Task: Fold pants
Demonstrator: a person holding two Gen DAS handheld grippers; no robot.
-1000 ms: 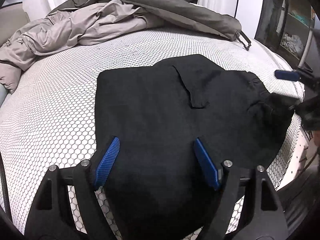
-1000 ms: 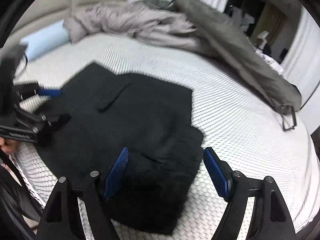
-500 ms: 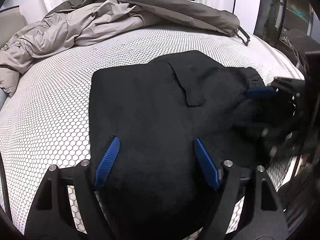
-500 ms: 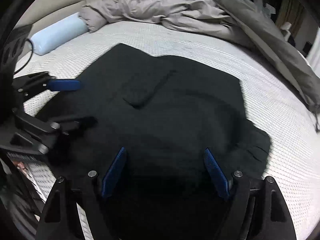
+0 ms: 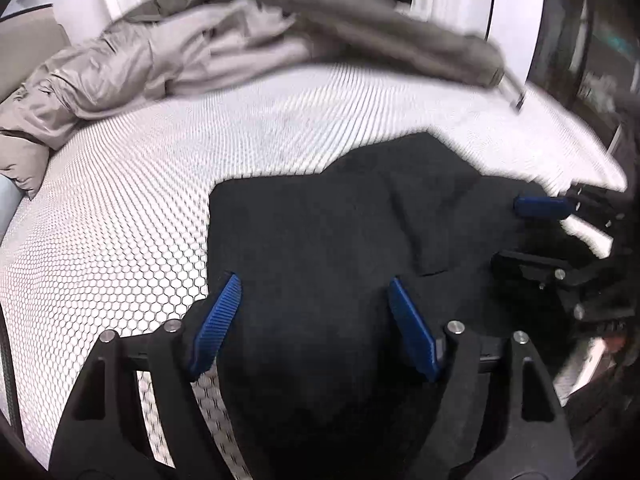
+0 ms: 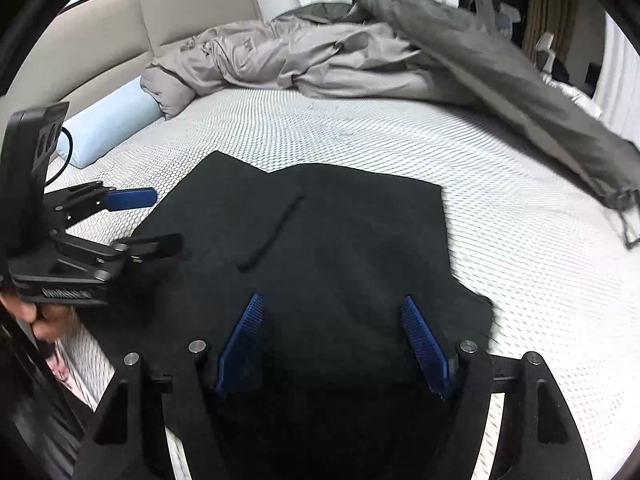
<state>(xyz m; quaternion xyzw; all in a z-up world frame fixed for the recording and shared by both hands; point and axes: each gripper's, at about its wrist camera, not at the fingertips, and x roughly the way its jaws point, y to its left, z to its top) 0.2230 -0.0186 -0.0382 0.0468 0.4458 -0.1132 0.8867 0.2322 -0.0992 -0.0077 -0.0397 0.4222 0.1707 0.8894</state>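
Observation:
Black pants [image 5: 320, 240] lie folded flat on the white honeycomb bed cover, near the bed's front edge; they also show in the right wrist view [image 6: 340, 240]. A back pocket [image 5: 424, 216] shows on top. My left gripper [image 5: 314, 304] is open, just above the pants' left front part. My right gripper [image 6: 332, 320] is open, over the pants' near edge. The right gripper also shows in the left wrist view [image 5: 536, 232], at the pants' right side. The left gripper shows in the right wrist view [image 6: 148, 220], at the pants' left side. Neither holds cloth.
A crumpled grey duvet [image 6: 320, 56] lies along the far side of the bed, with a darker grey cover [image 6: 540, 100] running down the right. A light blue bolster pillow [image 6: 108, 120] lies at the headboard. The white bed cover [image 5: 120, 220] spreads left of the pants.
Both grippers have moved in over the pants' near edge from the two sides. The right gripper has swung from the pants' right corner toward their middle. Both stay open.

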